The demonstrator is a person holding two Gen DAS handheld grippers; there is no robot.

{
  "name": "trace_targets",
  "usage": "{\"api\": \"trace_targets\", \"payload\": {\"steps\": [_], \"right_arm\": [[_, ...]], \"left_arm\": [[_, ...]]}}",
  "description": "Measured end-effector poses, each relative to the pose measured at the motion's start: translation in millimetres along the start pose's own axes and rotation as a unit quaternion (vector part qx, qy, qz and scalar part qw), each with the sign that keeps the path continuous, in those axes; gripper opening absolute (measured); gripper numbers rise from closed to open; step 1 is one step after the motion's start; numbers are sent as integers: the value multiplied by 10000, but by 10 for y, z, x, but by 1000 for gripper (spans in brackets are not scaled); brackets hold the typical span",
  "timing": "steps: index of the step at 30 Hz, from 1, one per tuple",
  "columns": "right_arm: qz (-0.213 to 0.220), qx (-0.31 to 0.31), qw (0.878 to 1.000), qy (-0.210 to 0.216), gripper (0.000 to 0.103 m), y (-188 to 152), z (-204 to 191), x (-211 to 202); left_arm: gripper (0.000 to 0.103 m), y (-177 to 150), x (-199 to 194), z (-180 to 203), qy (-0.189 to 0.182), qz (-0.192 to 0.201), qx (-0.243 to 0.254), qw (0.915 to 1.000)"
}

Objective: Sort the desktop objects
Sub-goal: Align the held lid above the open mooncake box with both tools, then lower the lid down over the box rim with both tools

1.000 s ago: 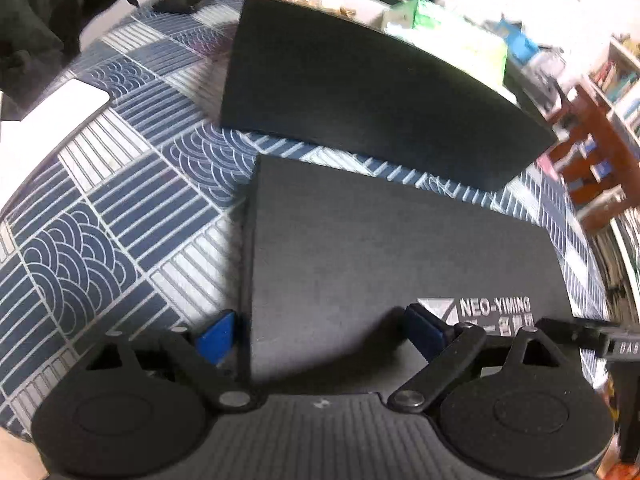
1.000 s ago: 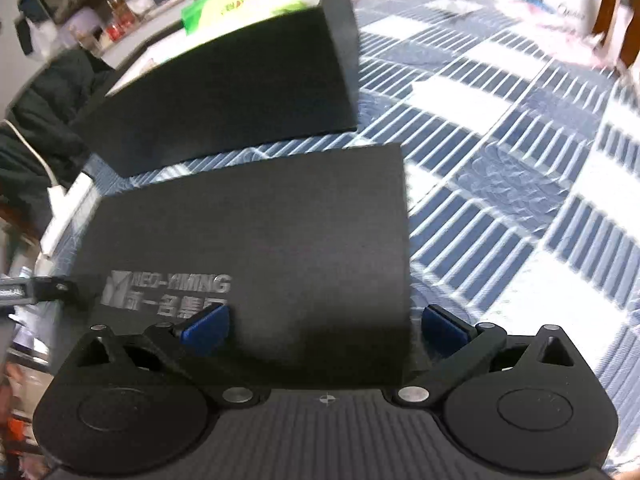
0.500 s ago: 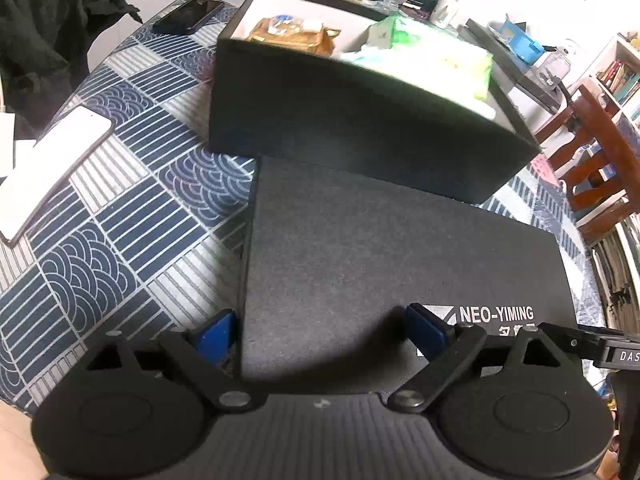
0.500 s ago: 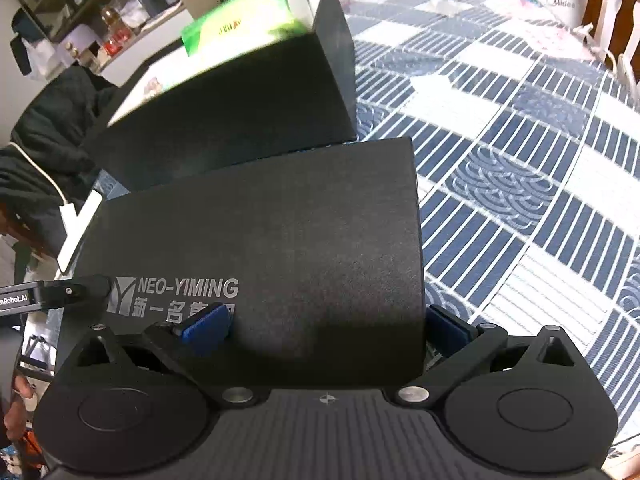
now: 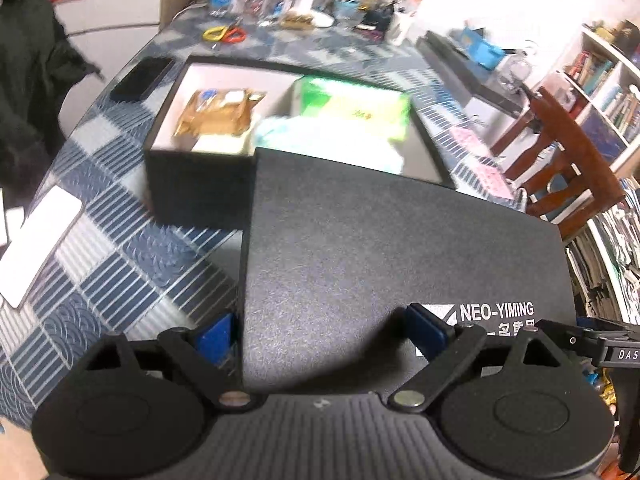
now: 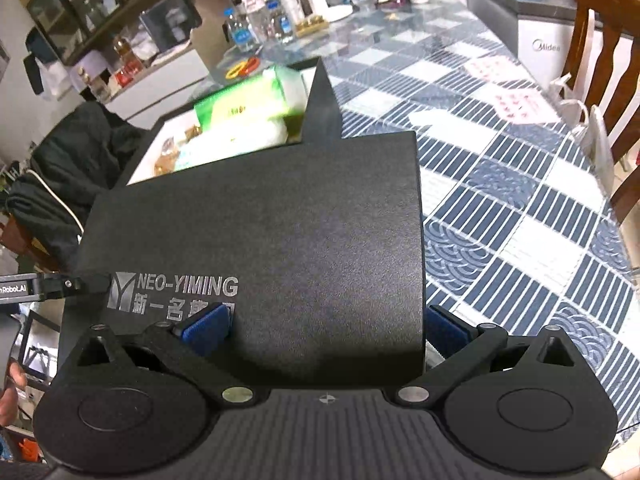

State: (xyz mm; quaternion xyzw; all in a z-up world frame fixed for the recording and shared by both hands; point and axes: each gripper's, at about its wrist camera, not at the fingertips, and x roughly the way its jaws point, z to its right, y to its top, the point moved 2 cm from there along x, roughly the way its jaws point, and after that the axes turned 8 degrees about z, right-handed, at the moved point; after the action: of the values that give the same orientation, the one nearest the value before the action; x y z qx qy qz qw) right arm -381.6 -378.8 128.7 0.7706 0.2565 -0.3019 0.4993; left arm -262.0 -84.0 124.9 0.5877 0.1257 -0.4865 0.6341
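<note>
One black box lid [image 5: 400, 264], printed NEO-YIMING in silver, is hovering level above the patterned surface [image 5: 120, 248], its far edge overlapping the near wall of the one open black box [image 5: 192, 184].

Two claws are gripping it. The left claw [image 5: 320, 330] is clamping the lid's left end, one blue pad [image 5: 214, 336] sitting outside the lid's edge and the other [image 5: 424, 328] pressing on its top face. The right claw [image 6: 326, 326] is clamping the lid's right end in the same way, one pad [image 6: 206, 324] on top by the printed logo and one [image 6: 446, 330] outside the edge.

Contents of the box, counted from the left wrist view:
- One brown packet [image 5: 218, 114], lying in the left compartment.
- One green tissue pack [image 5: 352, 110], lying in the right compartment.
- One pale soft bundle [image 5: 328, 140], resting in front of the green pack; blurred.

Beside the box, on the surface:
- One black phone [image 5: 142, 78], lying just left of the box's far corner.
- One white phone [image 5: 38, 252], lying left of the box, nearer the camera.
- One pair of scissors [image 5: 224, 34] with yellow and red handles, lying beyond the box.
- One wooden chair [image 5: 568, 160], standing right of the box, off the surface.

Bottles and cups are crowding the far end beyond the box; count unclear.
</note>
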Motion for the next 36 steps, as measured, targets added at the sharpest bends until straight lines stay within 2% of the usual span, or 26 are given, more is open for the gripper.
{"api": "trace_targets", "payload": {"steps": [20, 36], "right_arm": [[428, 84, 9989, -170, 103, 426, 475, -376], [668, 240, 9959, -553, 103, 777, 514, -393]], "left_arm": [[103, 464, 61, 755, -180, 302, 306, 9989], [103, 962, 286, 860, -508, 231, 404, 9976]]}}
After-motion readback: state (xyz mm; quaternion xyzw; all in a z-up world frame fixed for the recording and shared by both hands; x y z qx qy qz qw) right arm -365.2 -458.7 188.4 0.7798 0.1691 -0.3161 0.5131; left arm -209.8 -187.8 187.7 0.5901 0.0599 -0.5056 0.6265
